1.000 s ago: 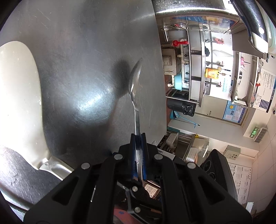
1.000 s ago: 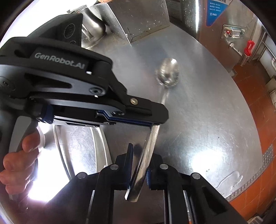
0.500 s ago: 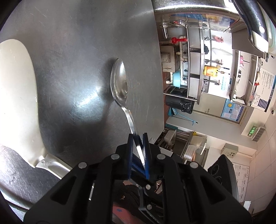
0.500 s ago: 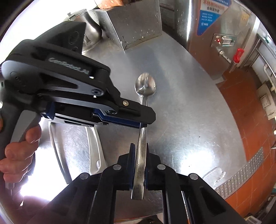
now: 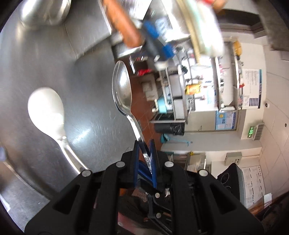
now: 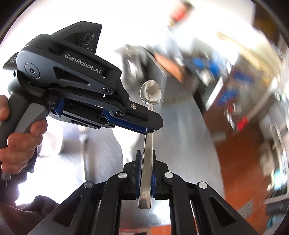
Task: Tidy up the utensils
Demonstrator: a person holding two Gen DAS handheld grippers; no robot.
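Observation:
A steel spoon (image 5: 122,90) sticks out ahead of my left gripper (image 5: 144,150), whose blue pads stand slightly apart around its handle. The same spoon (image 6: 150,93) shows in the right wrist view, lifted above the steel table (image 6: 182,144). My right gripper (image 6: 145,162) has its pads closed on the lower handle. The left gripper (image 6: 151,124) crosses the view from the left and meets the handle just below the bowl. A large white ladle (image 5: 47,108) lies on the table (image 5: 86,86) at the left.
A steel container (image 5: 45,12) stands at the far left of the table. A steel box (image 6: 155,66) stands behind the spoon. The table edge runs on the right, with red floor tiles (image 6: 234,153) below. Another person's arm (image 5: 122,23) reaches in at the back, blurred.
The spoon has been lifted off the table and both grippers have tilted upward with it. My right gripper closed on the handle; my left pads have loosened around it. The background has swept.

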